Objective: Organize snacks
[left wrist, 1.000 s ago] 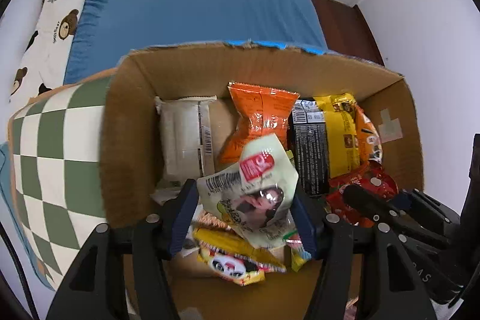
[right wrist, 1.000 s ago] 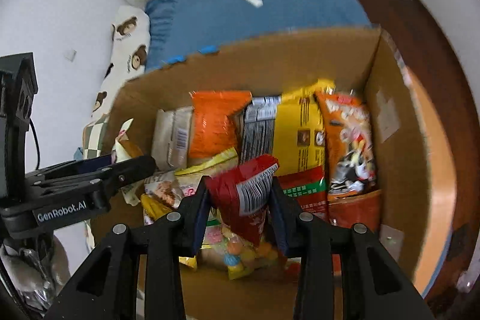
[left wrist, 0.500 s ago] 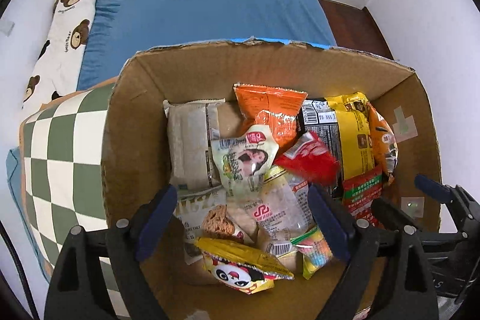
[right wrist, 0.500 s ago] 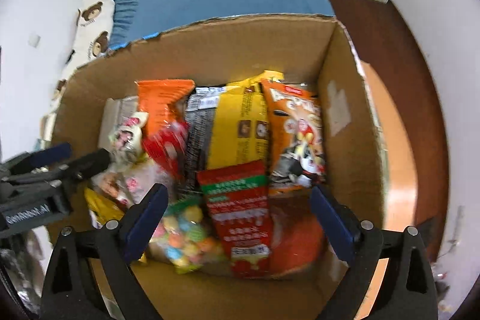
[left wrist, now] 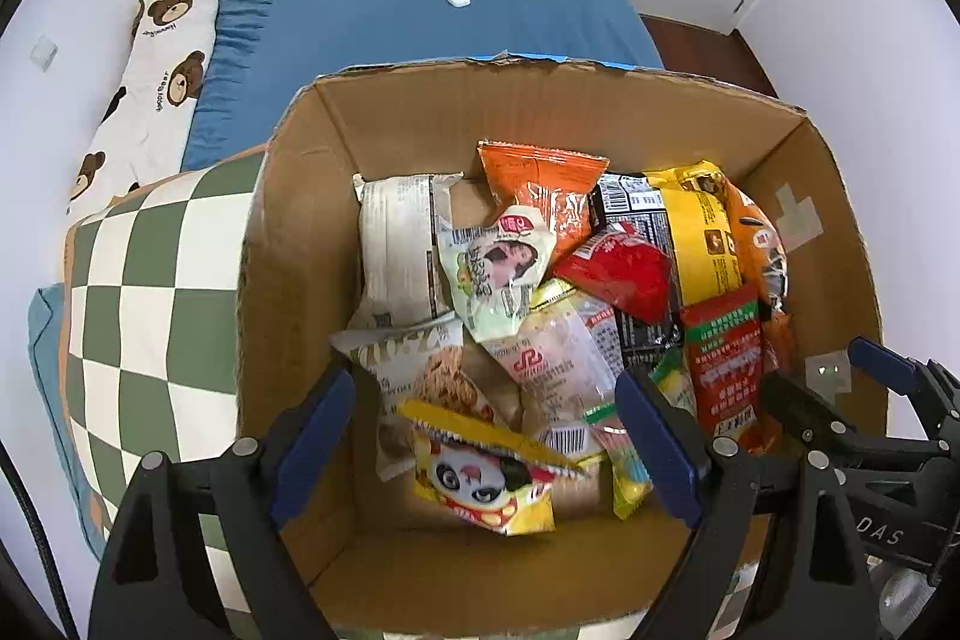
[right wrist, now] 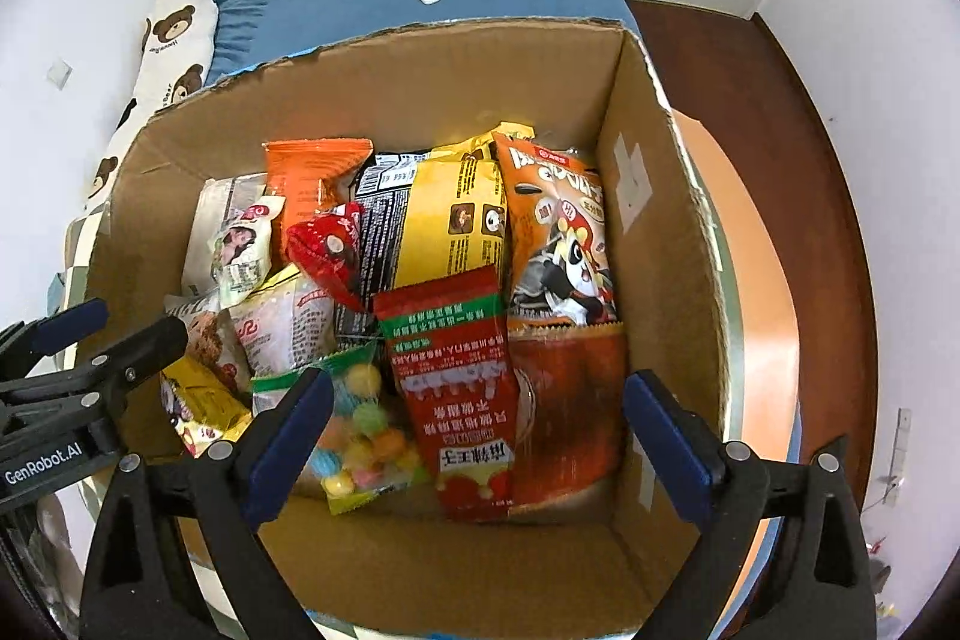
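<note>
Both my grippers hang over the open cardboard box of snacks, each with its jaws spread wide and nothing pressed between the pads. Through my left gripper I see, beyond my left pad, a checkered cushion against the box's outer wall, which my other camera barely catches. Between my left jaws lies a yellow panda packet, with a clear bun packet just beyond it and a pale green packet further ahead; a small red packet lies ahead toward my right pad. My right gripper shows what the left view mostly hides: a bag of coloured candy balls just inside its left pad, a red and green packet lying squarely between the jaws, and an orange panda bag beyond them against the right wall. A yellow and black bag stands ahead in the middle. Past the box is a blue bed. Each camera catches the other gripper at the frame's edge.
</note>
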### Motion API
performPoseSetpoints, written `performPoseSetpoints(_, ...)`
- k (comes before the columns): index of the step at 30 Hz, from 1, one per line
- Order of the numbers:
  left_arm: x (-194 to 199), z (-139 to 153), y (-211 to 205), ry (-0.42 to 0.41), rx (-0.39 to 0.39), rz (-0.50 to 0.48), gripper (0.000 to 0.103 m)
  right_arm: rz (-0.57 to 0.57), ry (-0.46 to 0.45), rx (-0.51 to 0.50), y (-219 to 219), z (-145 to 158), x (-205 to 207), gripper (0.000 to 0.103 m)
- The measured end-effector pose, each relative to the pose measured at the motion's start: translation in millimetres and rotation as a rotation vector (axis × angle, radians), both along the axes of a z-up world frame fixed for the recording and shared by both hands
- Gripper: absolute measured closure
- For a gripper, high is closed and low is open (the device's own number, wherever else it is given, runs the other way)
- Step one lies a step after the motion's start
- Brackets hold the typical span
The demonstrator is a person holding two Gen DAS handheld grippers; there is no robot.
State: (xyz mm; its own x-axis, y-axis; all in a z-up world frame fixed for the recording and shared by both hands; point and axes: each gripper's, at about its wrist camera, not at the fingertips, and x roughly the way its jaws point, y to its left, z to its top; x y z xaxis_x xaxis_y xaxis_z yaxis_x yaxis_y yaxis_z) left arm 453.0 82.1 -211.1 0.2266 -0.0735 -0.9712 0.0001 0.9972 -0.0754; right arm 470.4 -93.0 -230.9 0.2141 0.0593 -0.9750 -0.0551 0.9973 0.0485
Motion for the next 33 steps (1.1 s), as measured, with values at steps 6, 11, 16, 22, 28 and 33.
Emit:
performPoseSetpoints(6,-23.5,26.6,-0.7,-0.081,0.01,0.008,0.014,0.0,-0.072,0.005,-2.8,26.4,-22.4,0.004)
performPoseSetpoints(11,-54.9,55.9,0.2,-0.177,0.016,0.021,0.014,0.009,-0.169,-0.004,-5.8,58.5,-53.0,0.001)
performPoseSetpoints(16,-96.1,86.3,-1.6,-0.267,0.016,0.028,0.014,0.018,-0.248,-0.006,-9.9,87.3,-91.1,0.001)
performPoseSetpoints(22,-150.9,116.7,-4.1,-0.351,0.017,0.027,0.014,0.032,-0.344,0.014,-12.9,125.1,-145.0,0.001)
performPoseSetpoints(28,-205.4,146.7,-4.3,-0.43,0.018,0.035,0.014,0.038,-0.444,0.016,-18.9,163.3,-202.2,0.001)
performPoseSetpoints(33,-247.2,170.3,-4.6,-0.496,0.039,0.037,0.014,0.055,-0.514,0.005,-18.7,191.8,-250.0,0.001)
